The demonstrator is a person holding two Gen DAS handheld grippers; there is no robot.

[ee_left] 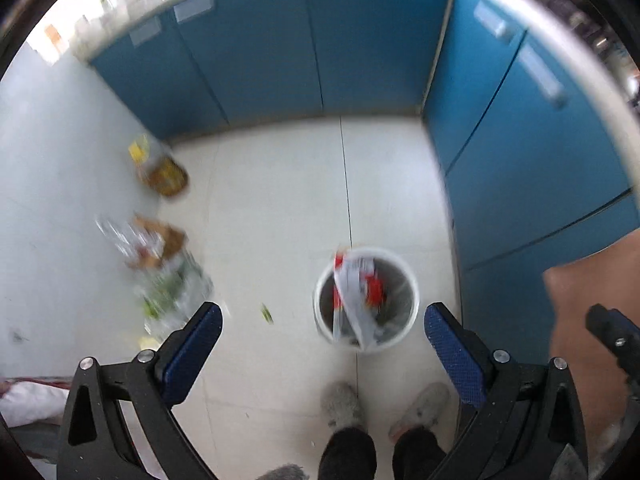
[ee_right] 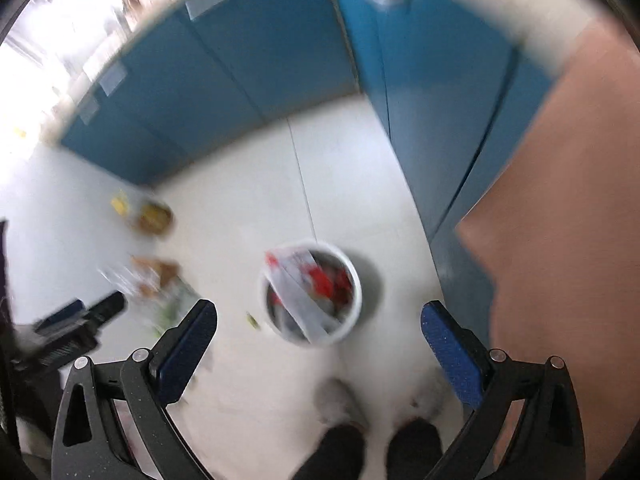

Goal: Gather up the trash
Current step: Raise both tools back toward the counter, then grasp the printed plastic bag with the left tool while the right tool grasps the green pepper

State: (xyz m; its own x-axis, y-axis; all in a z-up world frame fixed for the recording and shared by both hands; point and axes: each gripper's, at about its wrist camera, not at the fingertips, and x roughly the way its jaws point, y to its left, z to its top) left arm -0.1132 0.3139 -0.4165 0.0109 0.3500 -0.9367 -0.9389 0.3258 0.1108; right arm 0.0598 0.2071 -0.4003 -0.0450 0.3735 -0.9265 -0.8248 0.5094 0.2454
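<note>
A white round bin stands on the pale tiled floor and holds a white and red wrapper; it also shows in the right wrist view. Trash lies to its left: a yellow-brown packet, a pile of clear plastic and brown wrappers, and a small green scrap. The same pile and packet show in the right wrist view. My left gripper is open and empty, high above the floor. My right gripper is open and empty, also high above the bin.
Blue cabinets line the far side and the right side of the floor. The person's two feet in grey slippers stand just before the bin. The left gripper shows at the left of the right wrist view. Both views are blurred.
</note>
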